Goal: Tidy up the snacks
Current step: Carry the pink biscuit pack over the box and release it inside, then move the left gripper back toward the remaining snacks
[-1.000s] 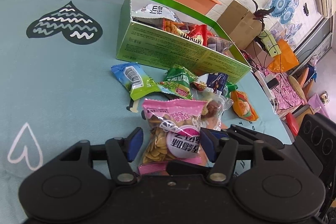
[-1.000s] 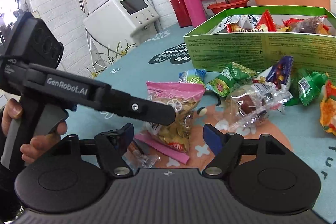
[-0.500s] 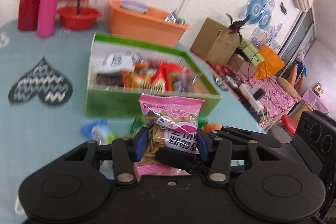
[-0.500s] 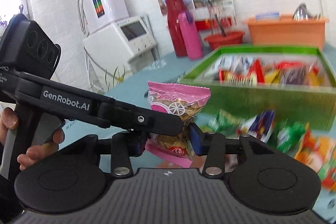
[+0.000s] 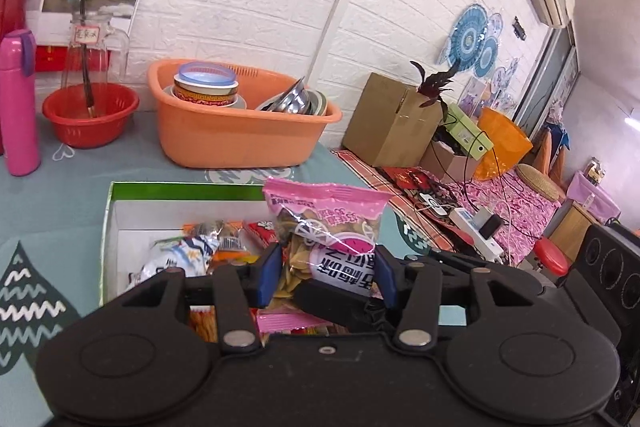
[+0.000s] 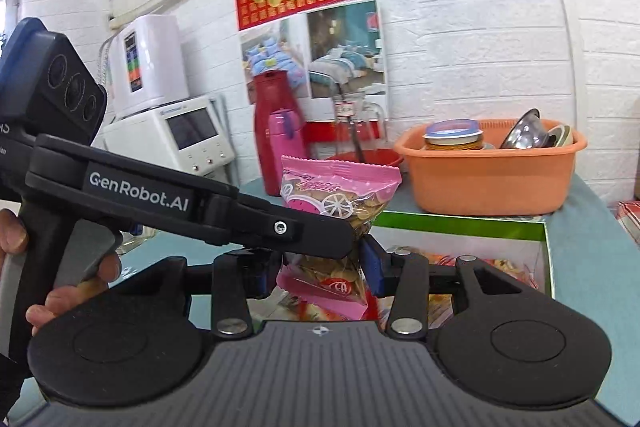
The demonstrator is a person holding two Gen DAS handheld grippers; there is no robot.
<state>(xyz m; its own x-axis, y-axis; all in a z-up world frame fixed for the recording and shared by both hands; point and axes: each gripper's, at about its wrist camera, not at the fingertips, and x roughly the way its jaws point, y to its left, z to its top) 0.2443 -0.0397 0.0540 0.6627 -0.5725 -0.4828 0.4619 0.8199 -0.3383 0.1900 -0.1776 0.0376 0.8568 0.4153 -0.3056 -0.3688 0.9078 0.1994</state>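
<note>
While both your left gripper (image 5: 326, 277) and right gripper (image 6: 322, 273) clamp the pink snack bag (image 5: 328, 227) upright, the green box (image 5: 105, 227) lies just below and ahead.

Bright even daylight, soft shadows, strong fisheye bending at edges, dark corners, mild blur

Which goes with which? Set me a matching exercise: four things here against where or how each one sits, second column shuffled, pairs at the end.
1. pink snack bag
2. orange basin
3. pink bottle
4. green box

A. open, snack packets inside
B. standing upright beside the red basket
C. up in the air, off the table
D. holding bowls and a lidded tub

Pairs: 1-C, 2-D, 3-B, 4-A.
</note>
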